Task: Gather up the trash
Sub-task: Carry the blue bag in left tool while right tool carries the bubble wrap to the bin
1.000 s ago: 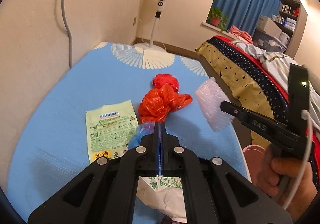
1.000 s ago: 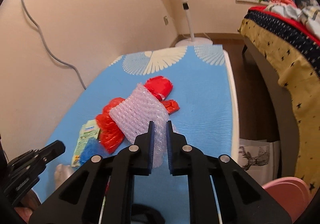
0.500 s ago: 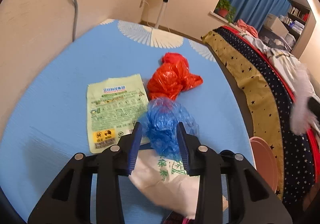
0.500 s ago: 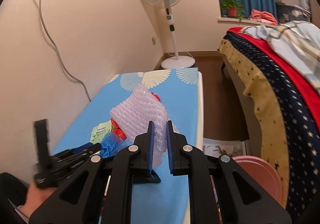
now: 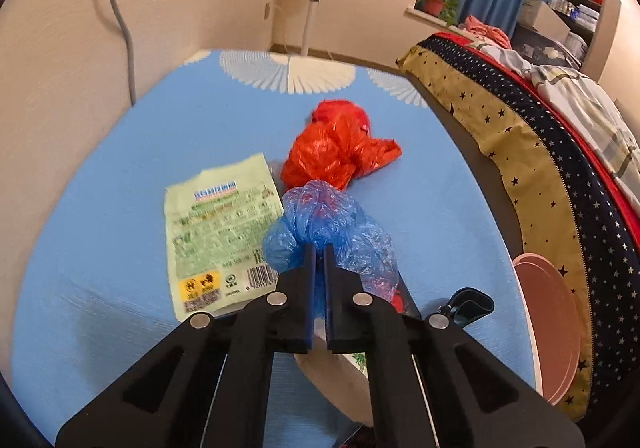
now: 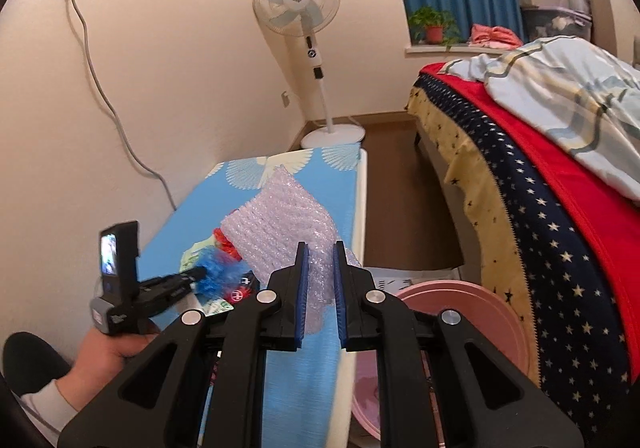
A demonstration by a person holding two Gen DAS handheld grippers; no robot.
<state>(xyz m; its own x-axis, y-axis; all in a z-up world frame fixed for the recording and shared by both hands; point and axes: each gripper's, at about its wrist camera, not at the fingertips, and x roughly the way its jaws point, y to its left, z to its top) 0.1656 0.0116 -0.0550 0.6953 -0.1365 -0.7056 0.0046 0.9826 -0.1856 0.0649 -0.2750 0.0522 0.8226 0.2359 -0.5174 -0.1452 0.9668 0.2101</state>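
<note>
Carrying bubble wrap point(image 6: 280, 224) in my right tongs point(image 6: 318, 260); left tongs point(image 5: 319, 254) just clenched the blue bag point(image 5: 328, 224); next, the pink bin point(image 6: 460, 312).

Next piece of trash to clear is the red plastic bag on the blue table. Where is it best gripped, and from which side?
Probably the red plastic bag is best pinched at the twisted tail sticking out toward the bed side: it is narrow and free of its neighbours. Come from above on that side; the blue bag, held shut in the left gripper, and the green wrapper crowd its near edge.
</note>
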